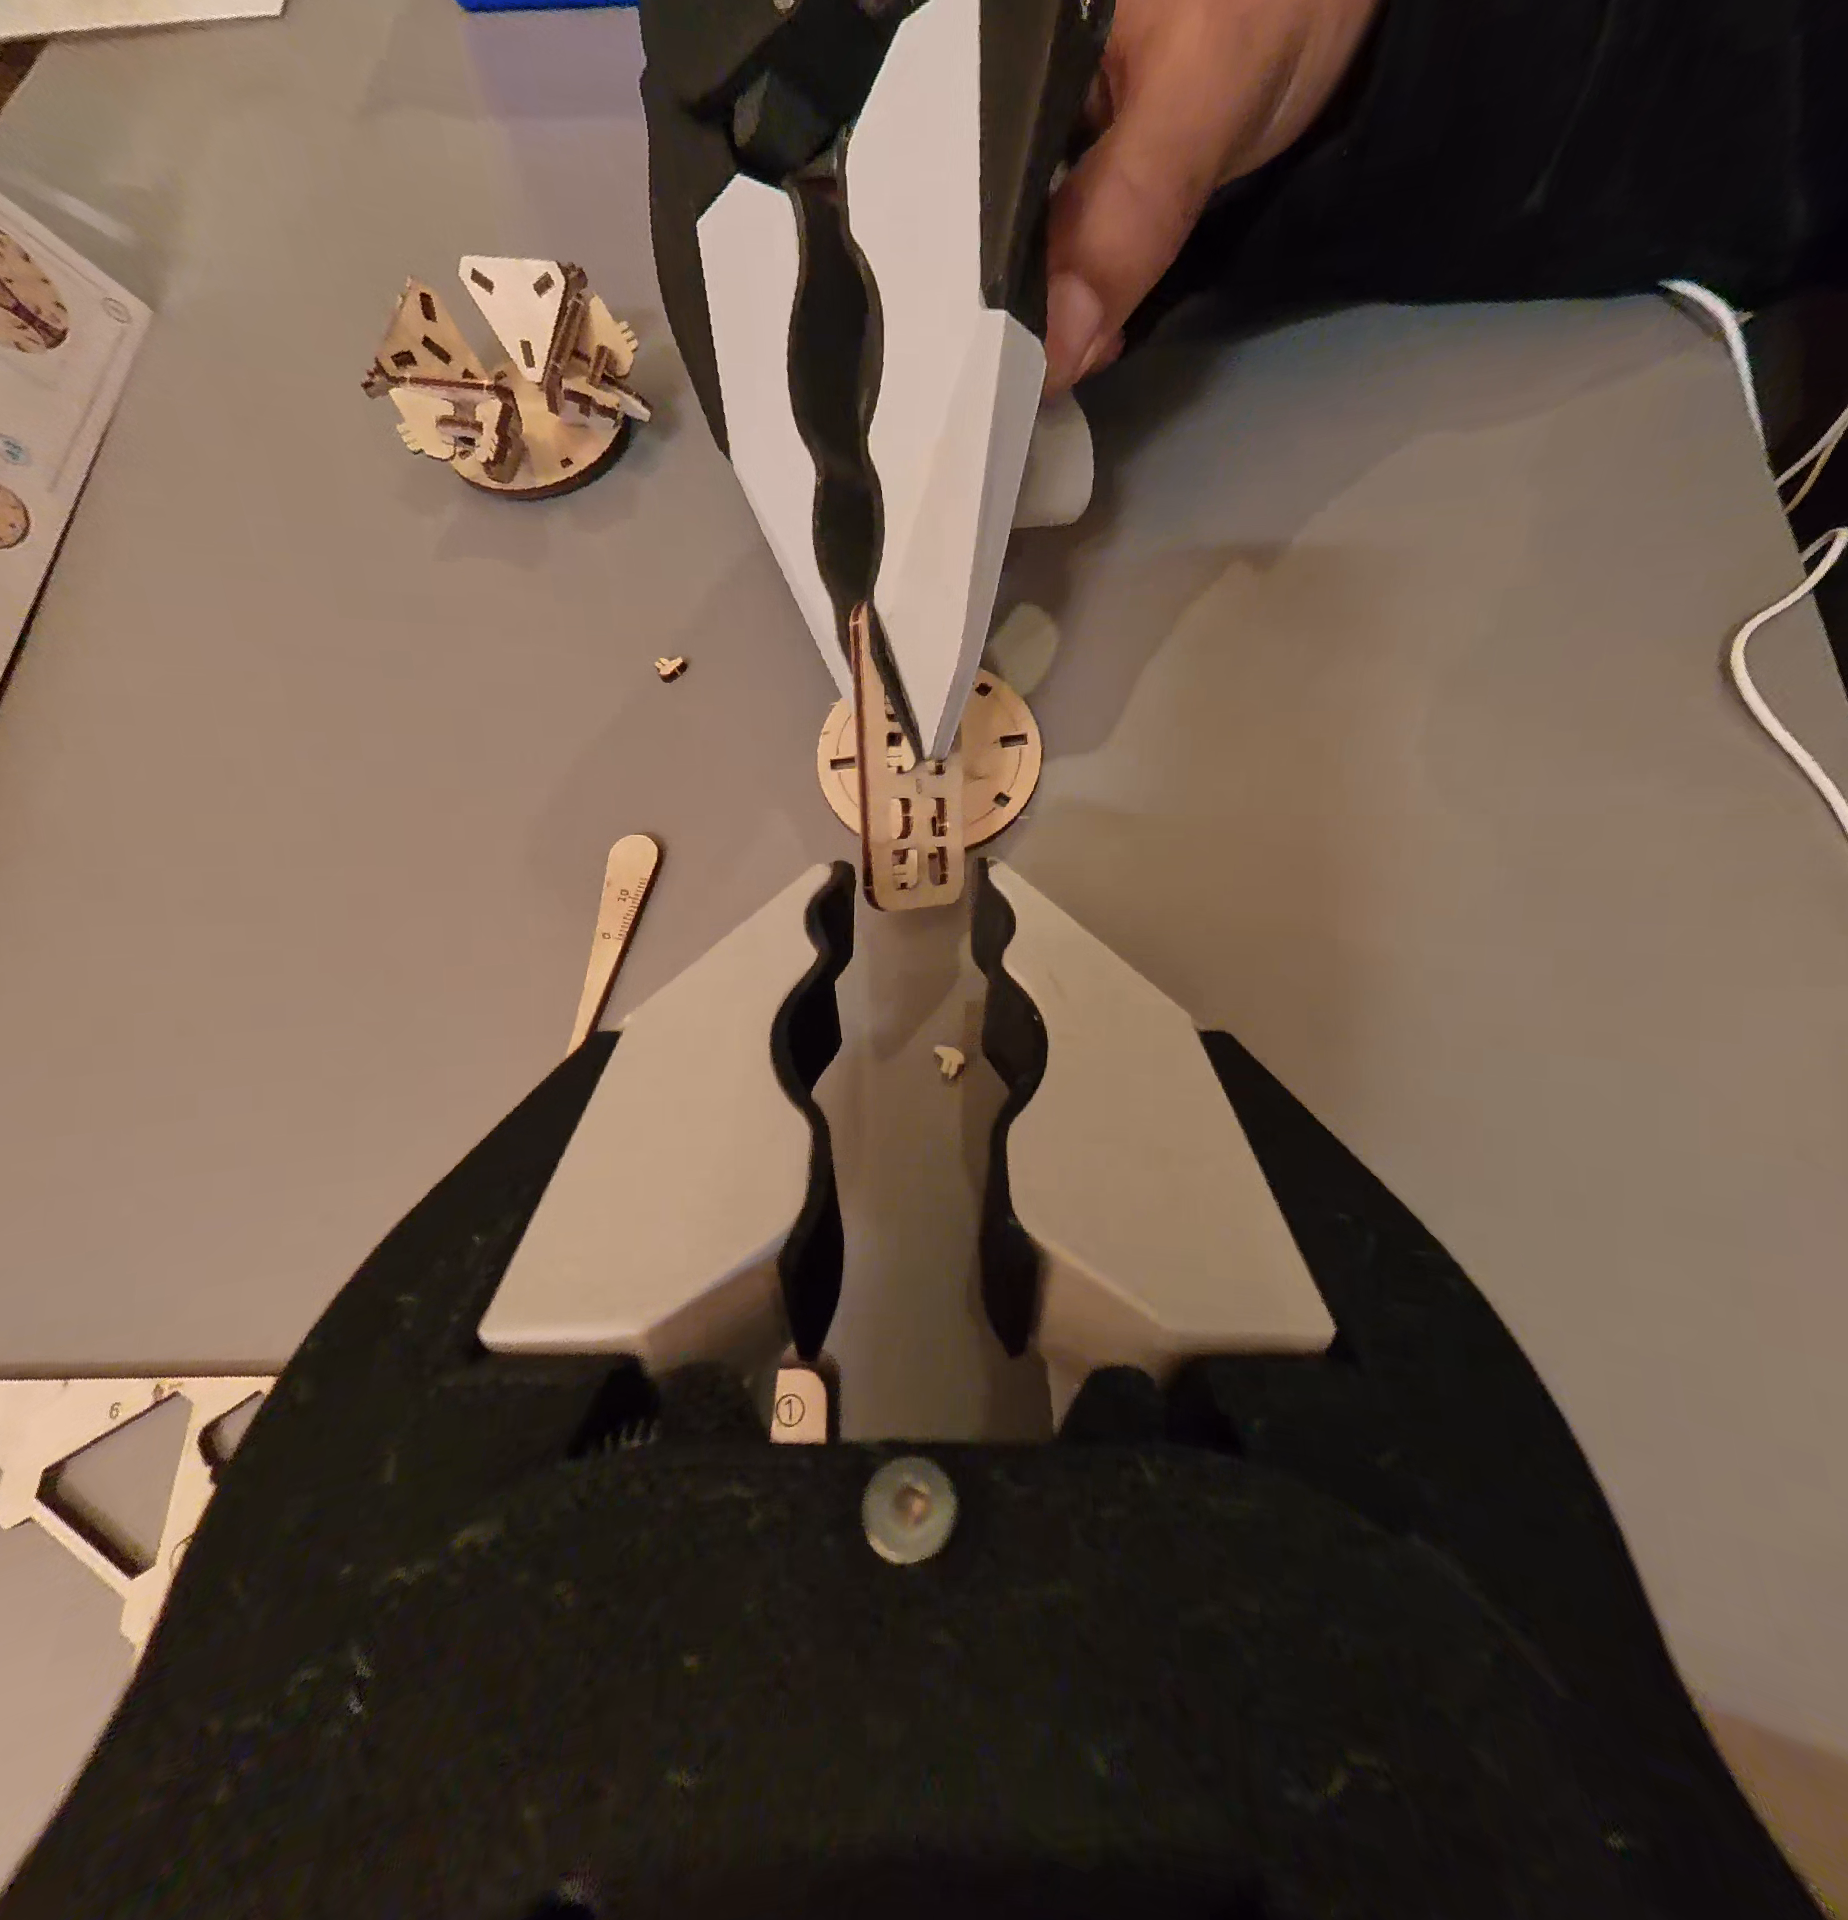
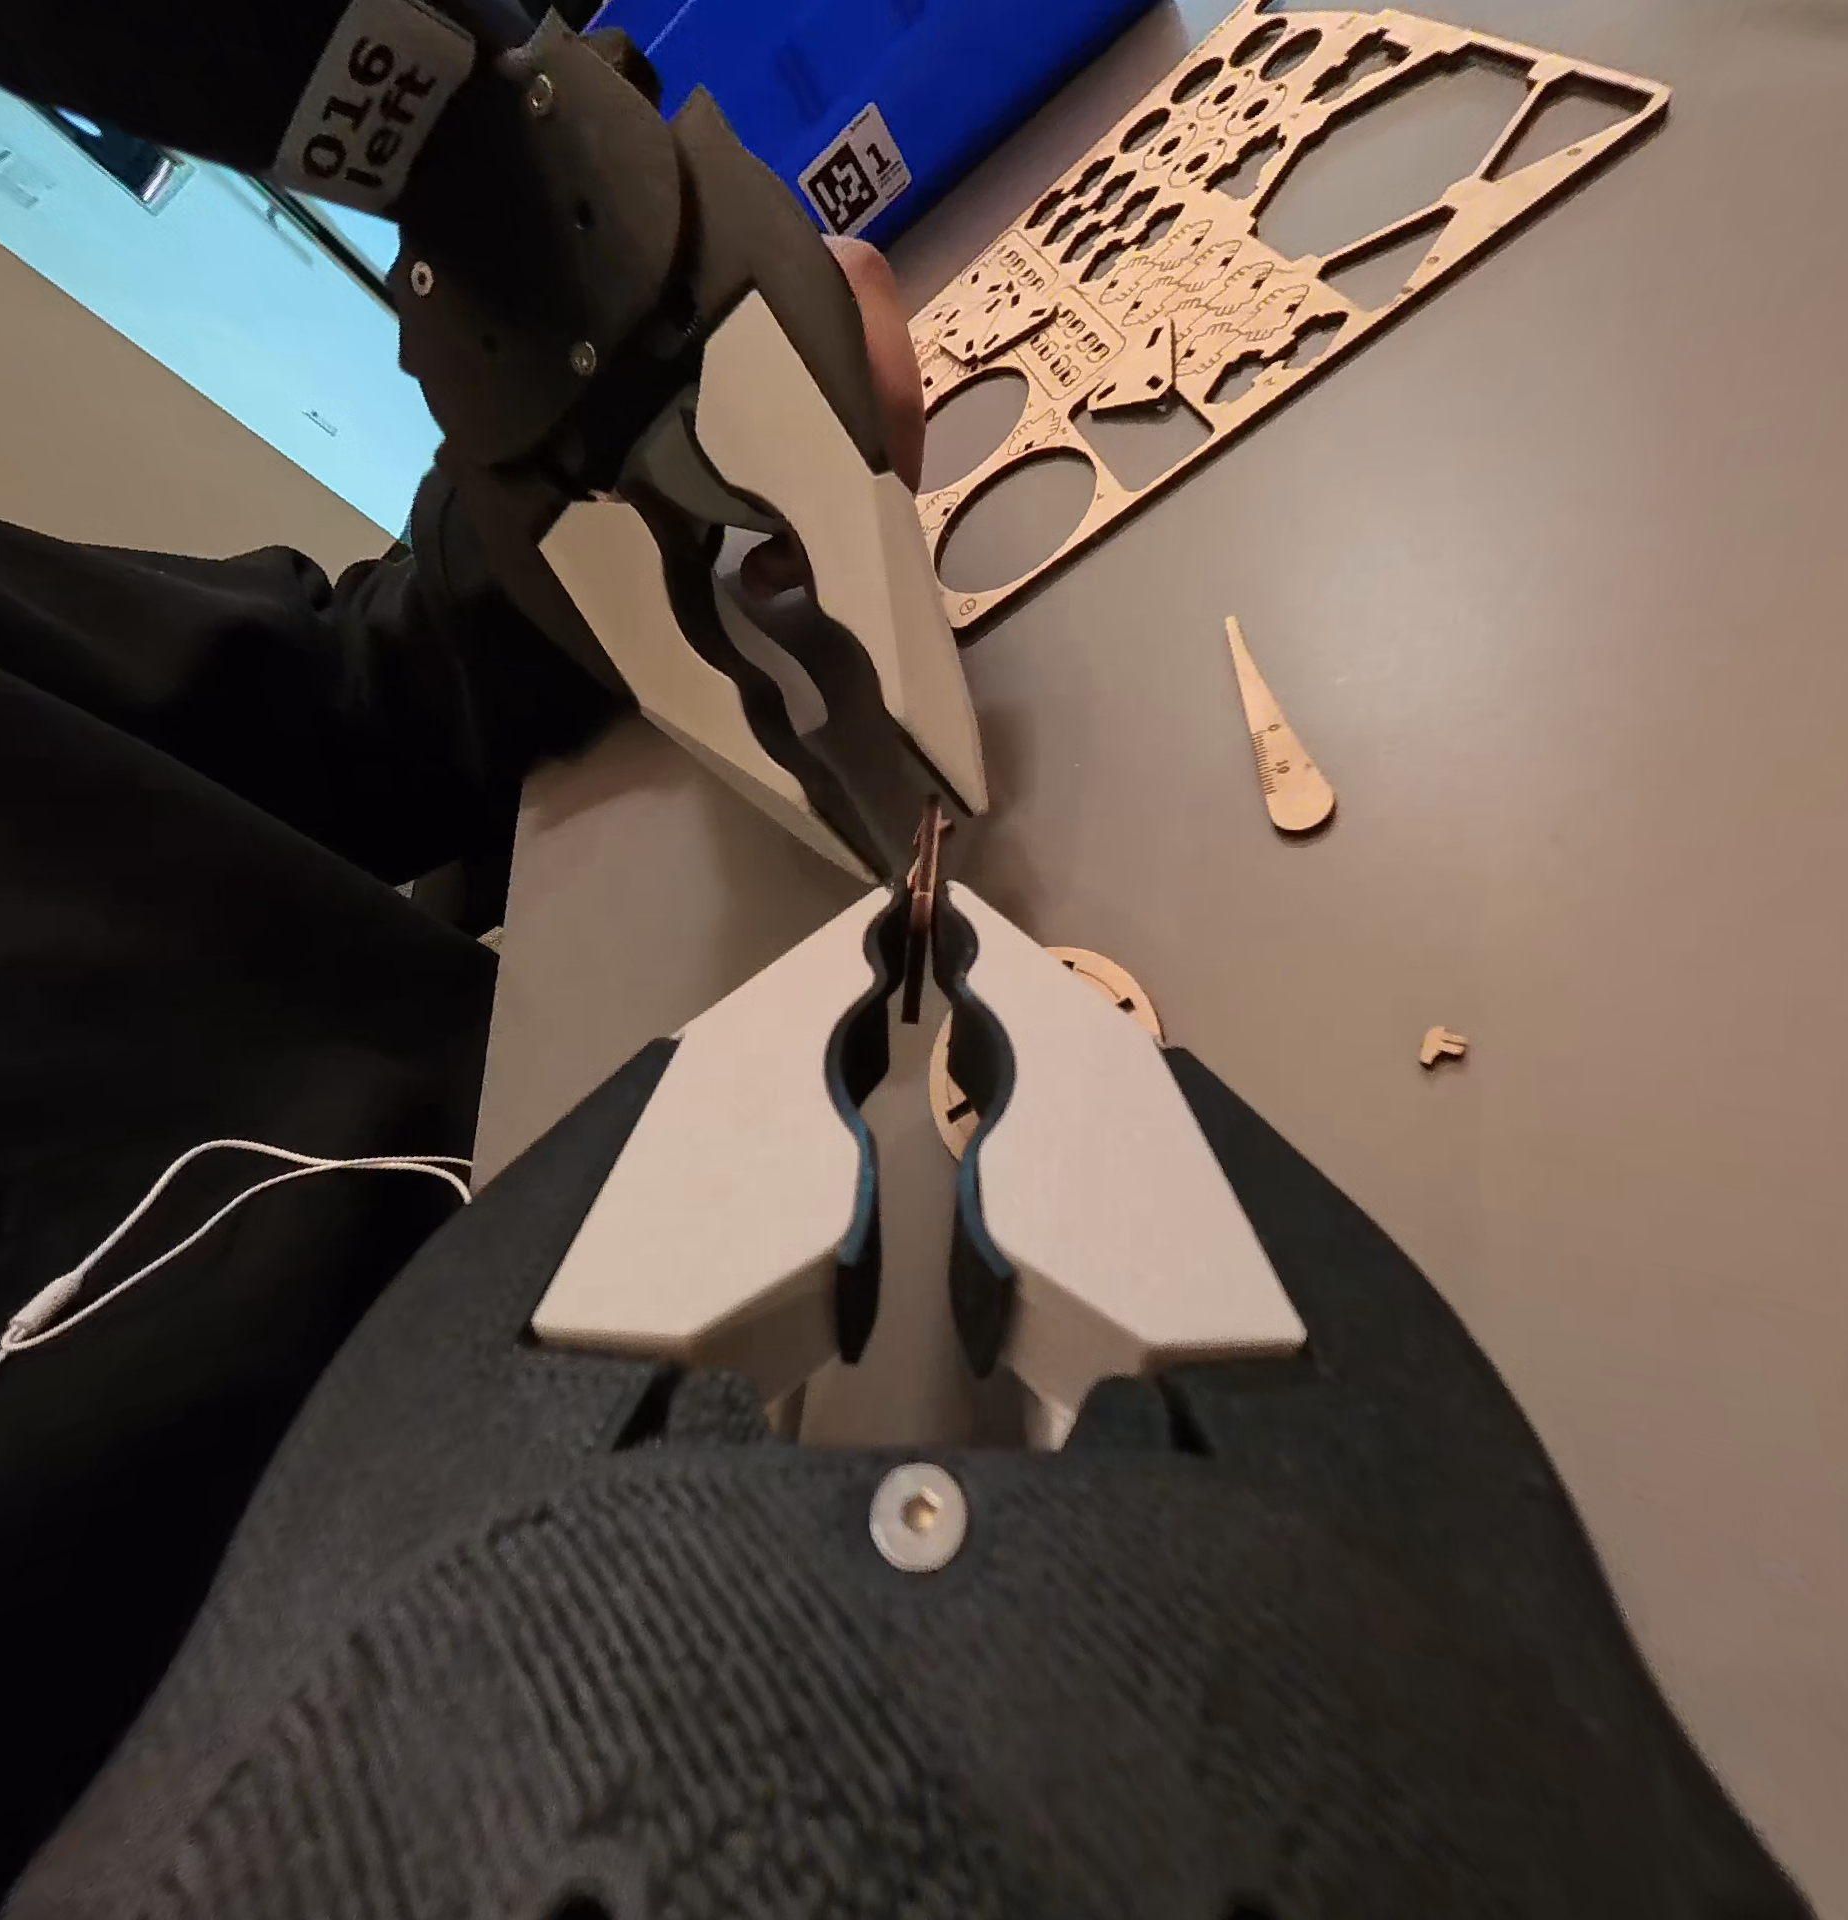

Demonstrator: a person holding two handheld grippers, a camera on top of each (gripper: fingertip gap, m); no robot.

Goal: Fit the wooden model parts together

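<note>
Fingers first: the left gripper [image 1: 915, 868] has its two fingers spread apart. The low end of a small flat wooden piece with slots [image 1: 915, 831] hangs just between the tips, and I can see a gap on each side, so those fingers are not pressing it. The right gripper [image 2: 918, 894] has its fingers pressed tight on the thin edge of that same wooden piece, so it alone is pinching it. The piece hangs in the air over a round wooden disc [image 1: 930, 769] that lies flat on the grey table [image 1: 1419, 935].

Going from left to right on the table: a printed paper sheet [image 1: 26, 416] lies at the far left edge. A wooden sheet with cut-out holes [image 1: 68, 1455] lies near the bottom left. A partly built wooden model on a round base [image 1: 504, 384] stands farther back. A small wooden ruler stick [image 1: 619, 925] lies just left of the left fingers. A tiny wooden peg [image 1: 671, 668] lies near it, and another tiny peg [image 1: 949, 1060] lies on the table between the left fingers. A white cable [image 1: 1793, 644] runs along the right edge.

What could go wrong: the right fingers grip only a thin edge, so I think the piece could tip or slip out and fall onto the disc. A bump from the left fingers could knock it crooked. The tiny pegs could get pushed off the table.
</note>
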